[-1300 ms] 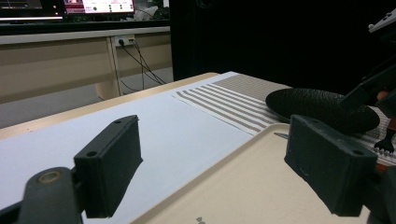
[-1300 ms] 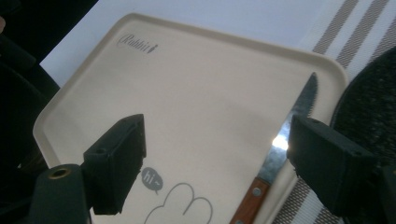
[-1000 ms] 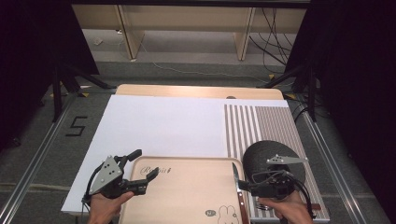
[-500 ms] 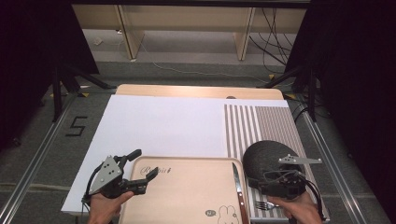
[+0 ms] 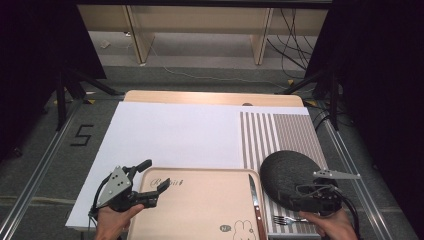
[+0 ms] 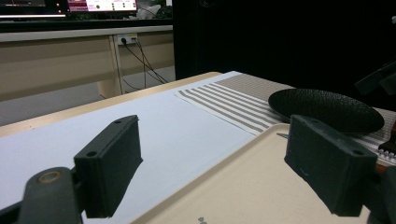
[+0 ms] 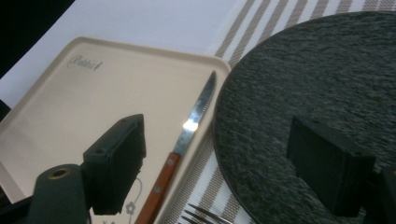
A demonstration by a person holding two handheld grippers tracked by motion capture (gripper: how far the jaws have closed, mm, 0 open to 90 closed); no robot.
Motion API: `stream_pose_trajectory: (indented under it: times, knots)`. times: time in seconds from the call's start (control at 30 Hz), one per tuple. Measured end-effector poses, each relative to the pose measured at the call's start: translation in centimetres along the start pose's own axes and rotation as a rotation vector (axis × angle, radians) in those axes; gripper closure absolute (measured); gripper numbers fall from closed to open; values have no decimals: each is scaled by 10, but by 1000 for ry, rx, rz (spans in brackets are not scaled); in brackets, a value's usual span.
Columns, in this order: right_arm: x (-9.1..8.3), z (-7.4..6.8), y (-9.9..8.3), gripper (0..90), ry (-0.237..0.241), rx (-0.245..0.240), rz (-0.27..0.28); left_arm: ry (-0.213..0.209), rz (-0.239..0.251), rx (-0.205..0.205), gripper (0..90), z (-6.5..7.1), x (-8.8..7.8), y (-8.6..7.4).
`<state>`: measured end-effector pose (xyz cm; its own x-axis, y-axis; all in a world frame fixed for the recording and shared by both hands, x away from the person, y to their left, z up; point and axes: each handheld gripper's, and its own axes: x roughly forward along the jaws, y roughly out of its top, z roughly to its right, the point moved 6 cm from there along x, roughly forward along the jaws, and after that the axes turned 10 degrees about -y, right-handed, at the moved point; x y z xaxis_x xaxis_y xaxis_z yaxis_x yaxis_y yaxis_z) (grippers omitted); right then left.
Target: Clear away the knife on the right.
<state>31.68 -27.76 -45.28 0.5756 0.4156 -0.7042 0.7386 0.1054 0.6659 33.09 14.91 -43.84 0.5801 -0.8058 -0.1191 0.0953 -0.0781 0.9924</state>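
A beige tray with a rabbit print lies at the table's near edge. A wood-handled knife rests along its right rim. My left gripper stands open astride the tray's far left corner, one jaw over the white sheet and one over the tray. My right gripper is open, low over the near edge of a dark round plate. In the right gripper view, the knife and the plate's rim lie between the jaws of the right gripper. Nothing is held.
A fork lies on the striped placemat just in front of the plate. A large white sheet covers the table's left and middle. Table legs and cables stand on the floor beyond the far edge.
My right gripper has shifted to the right, from above the knife's handle to the plate's near edge. The left gripper has stayed put.
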Motion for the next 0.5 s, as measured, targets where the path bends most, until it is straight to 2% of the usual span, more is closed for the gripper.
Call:
stream_pose_trajectory:
  times: [0.13, 0.17, 0.23, 0.27, 0.37, 0.43, 0.5]
  knots:
    - [-3, 7, -4, 207, -15, 5, 8, 0, -2, 1, 175, 0, 0, 0]
    - [-5, 8, -5, 207, -18, 35, 7, -1, -1, 2, 175, 0, 1, 0]
    - [-7, 9, -6, 207, -18, 31, 3, -1, -3, 1, 175, 0, 1, 0]
    - [-9, 16, -9, 208, -42, 18, 1, -1, -4, 0, 175, 0, 1, 0]
    - [-11, 19, -12, 207, -36, 28, -2, 0, -3, -1, 175, 0, 1, 0]
    - [-15, 21, -14, 208, -30, 57, 3, -1, -1, 0, 175, 0, 0, 0]
    - [-16, 24, -14, 208, -41, 47, 10, 0, 0, 0, 175, 0, 0, 0]
